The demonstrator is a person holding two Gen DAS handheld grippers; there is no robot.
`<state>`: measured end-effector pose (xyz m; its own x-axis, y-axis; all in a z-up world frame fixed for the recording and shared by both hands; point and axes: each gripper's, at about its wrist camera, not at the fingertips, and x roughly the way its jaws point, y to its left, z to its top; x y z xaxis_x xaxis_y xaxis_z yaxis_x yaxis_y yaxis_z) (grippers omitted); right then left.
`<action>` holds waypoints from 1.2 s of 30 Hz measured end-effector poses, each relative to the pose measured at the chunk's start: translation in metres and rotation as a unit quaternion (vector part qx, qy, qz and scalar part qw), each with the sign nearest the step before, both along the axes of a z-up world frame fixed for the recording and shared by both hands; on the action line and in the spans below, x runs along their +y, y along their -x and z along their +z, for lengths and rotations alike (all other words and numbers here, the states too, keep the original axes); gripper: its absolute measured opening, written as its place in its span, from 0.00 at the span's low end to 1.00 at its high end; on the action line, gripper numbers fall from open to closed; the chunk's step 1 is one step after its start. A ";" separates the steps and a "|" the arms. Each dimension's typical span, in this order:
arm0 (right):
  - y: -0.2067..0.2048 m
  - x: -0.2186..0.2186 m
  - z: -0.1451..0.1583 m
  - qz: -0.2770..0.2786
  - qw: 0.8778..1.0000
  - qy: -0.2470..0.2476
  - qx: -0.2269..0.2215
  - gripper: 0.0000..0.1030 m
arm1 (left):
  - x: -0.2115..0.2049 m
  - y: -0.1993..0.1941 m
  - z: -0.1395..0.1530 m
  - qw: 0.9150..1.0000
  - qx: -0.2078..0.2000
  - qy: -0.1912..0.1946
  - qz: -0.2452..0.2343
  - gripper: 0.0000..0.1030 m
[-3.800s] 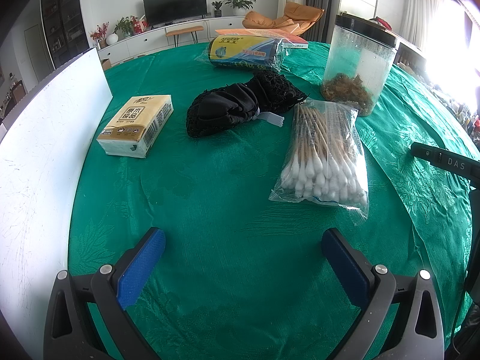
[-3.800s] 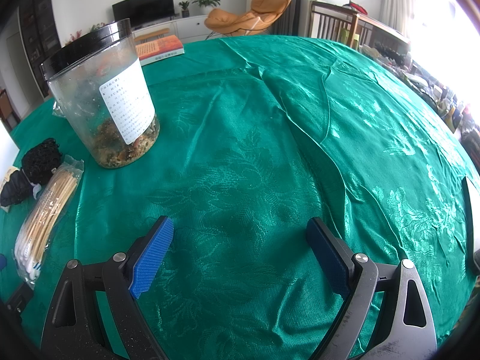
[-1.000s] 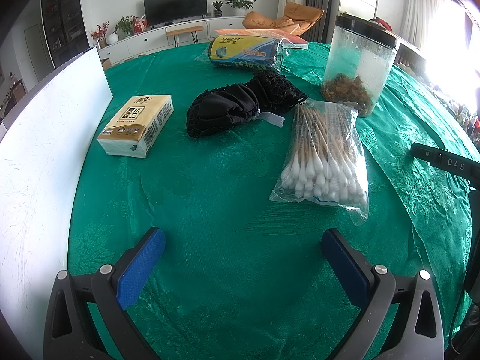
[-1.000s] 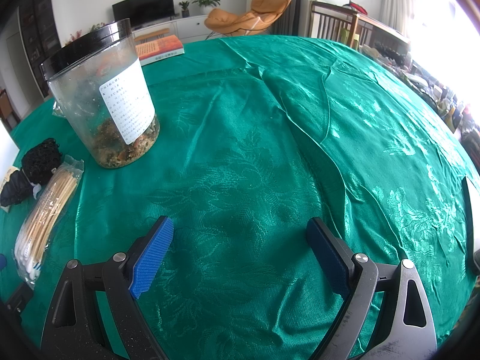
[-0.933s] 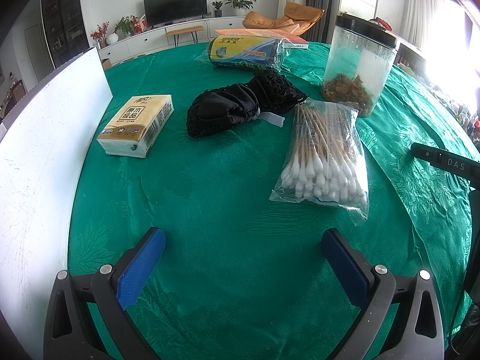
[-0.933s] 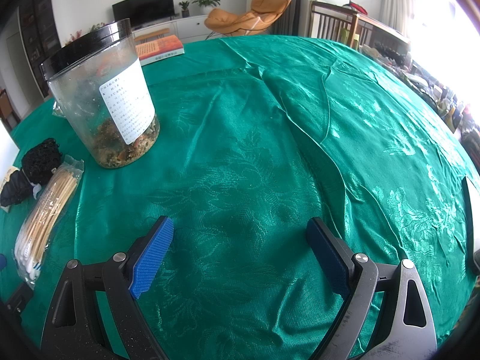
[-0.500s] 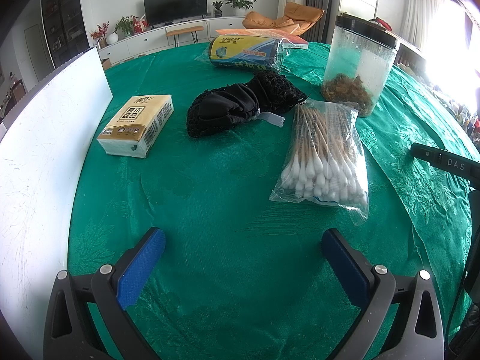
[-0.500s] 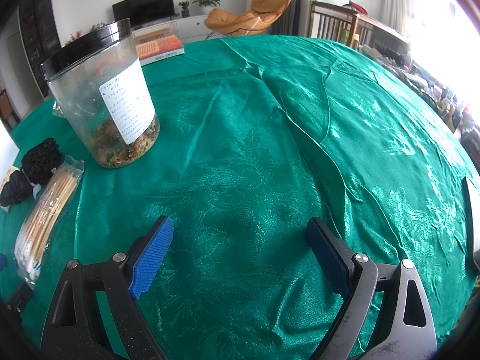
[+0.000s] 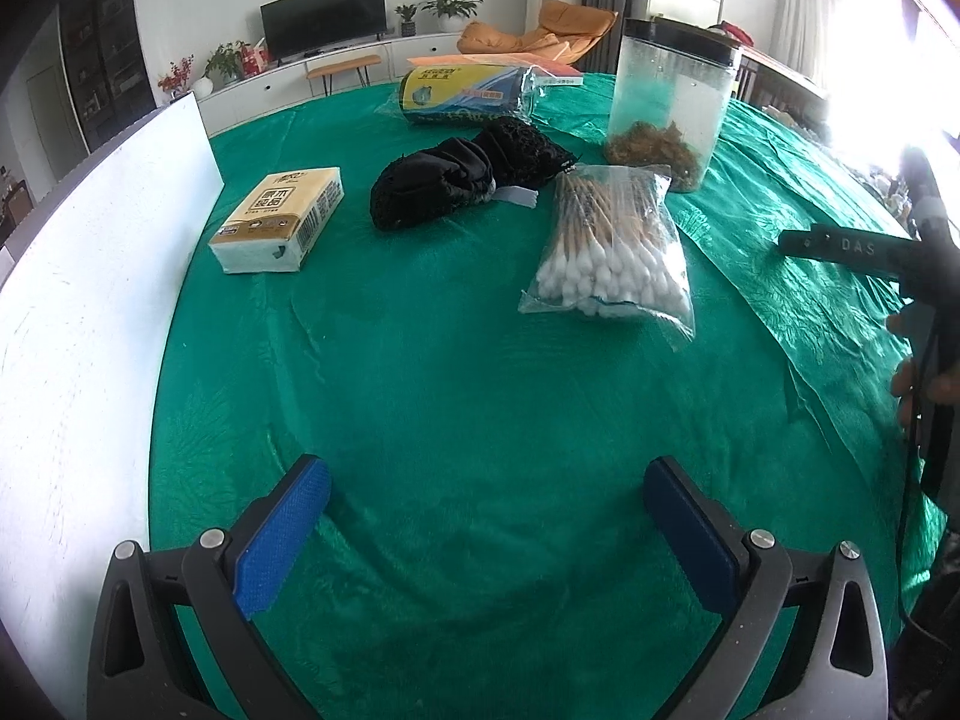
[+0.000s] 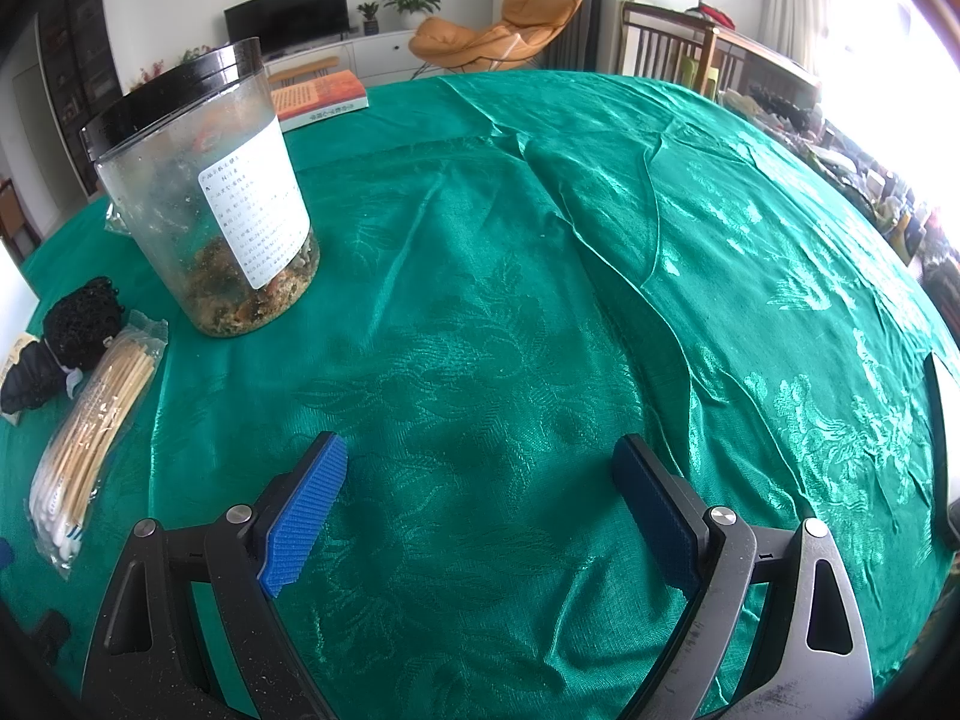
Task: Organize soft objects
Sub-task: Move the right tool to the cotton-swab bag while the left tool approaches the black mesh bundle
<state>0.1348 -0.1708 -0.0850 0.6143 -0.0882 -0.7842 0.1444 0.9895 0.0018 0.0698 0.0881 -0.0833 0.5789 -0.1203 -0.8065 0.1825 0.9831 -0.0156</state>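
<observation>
On tablecloth (image 9: 456, 360): tissue pack (image 9: 279, 219) left, mesh bundle (image 9: 462, 177) w/ roll pack (image 9: 468, 95) behind it in centre, cotton swab bag (image 9: 612, 252) right, jar (image 9: 672, 99) behind bag.

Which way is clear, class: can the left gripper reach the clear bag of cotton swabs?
Probably yes. The left gripper is open, with only bare green tablecloth before the clear bag of cotton swabs.

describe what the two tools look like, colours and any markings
The left tool and the right tool look alike: black angular frames with triangular cut-outs and silver screw heads, each finger faced with a ribbed blue pad. Seen from the left wrist view, the right tool's black body carries pale "DAS" lettering, with a thin black cable hanging beside it.
</observation>
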 end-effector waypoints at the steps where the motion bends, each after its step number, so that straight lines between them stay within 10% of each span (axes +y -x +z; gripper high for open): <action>1: -0.001 0.002 0.001 -0.006 1.000 -0.003 0.012 0.90 | 0.001 0.000 0.000 1.000 0.000 0.002 0.001 1.00; 7: 0.007 0.076 0.015 0.134 0.955 -0.258 0.061 0.89 | -0.003 -0.005 0.001 1.000 0.000 -0.001 0.007 1.00; 12: -0.007 0.155 0.012 0.205 0.970 -0.116 0.065 0.86 | -0.003 -0.003 0.001 1.000 -0.001 -0.001 0.007 1.00; 17: 0.021 0.119 0.010 0.173 0.982 -0.046 0.059 0.85 | -0.003 -0.003 0.001 1.000 -0.001 -0.001 0.007 1.00; 30: -0.026 -0.067 0.022 -0.069 0.996 -0.048 0.021 0.86 | -0.004 -0.003 0.001 1.000 -0.001 -0.001 0.007 1.00; 36: 0.032 -0.014 0.049 0.055 0.986 -0.154 -0.022 0.88 | -0.005 -0.002 0.001 1.000 -0.001 -0.001 0.009 1.00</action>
<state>0.1027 -0.1848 -0.0362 0.6402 0.2195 -0.7362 0.0295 0.9506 0.3090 0.0722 0.0836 -0.0820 0.5823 -0.1080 -0.8057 0.1649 0.9862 -0.0129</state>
